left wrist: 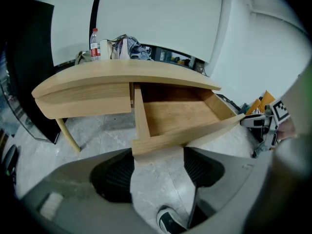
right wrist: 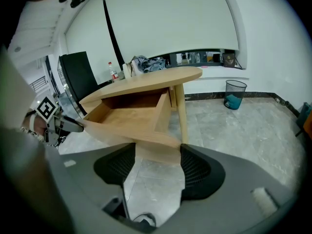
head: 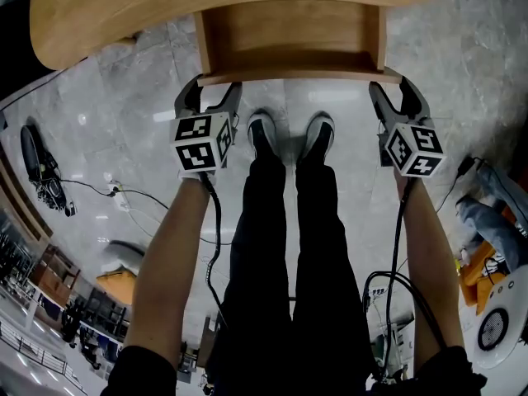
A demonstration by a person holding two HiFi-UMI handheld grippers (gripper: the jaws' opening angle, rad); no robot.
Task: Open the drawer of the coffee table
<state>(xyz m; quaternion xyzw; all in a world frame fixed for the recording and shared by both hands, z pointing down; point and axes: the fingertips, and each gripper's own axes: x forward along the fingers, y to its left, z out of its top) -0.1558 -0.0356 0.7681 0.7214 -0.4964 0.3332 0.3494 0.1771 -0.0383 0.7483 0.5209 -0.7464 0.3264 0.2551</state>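
Note:
The wooden coffee table (head: 165, 7) stands in front of me with its drawer (head: 289, 48) pulled well out, and the drawer is empty inside. My left gripper (head: 213, 96) straddles the left end of the drawer front (head: 297, 77). In the left gripper view, that corner (left wrist: 156, 147) fills the gap between the dark pads (left wrist: 114, 177) of the left gripper (left wrist: 158, 155). My right gripper (head: 398, 97) holds the right end the same way. In the right gripper view, the corner (right wrist: 158, 147) sits between the pads (right wrist: 197, 172) of the right gripper (right wrist: 157, 155).
My legs and shoes (head: 262, 130) stand just below the drawer front on the marble floor. Cables (head: 124, 196) trail at the left, and orange gear (head: 487, 262) lies at the right. A bottle (left wrist: 94, 45) and cloth sit on the table top. A bin (right wrist: 235, 94) stands beyond the table leg (right wrist: 182, 116).

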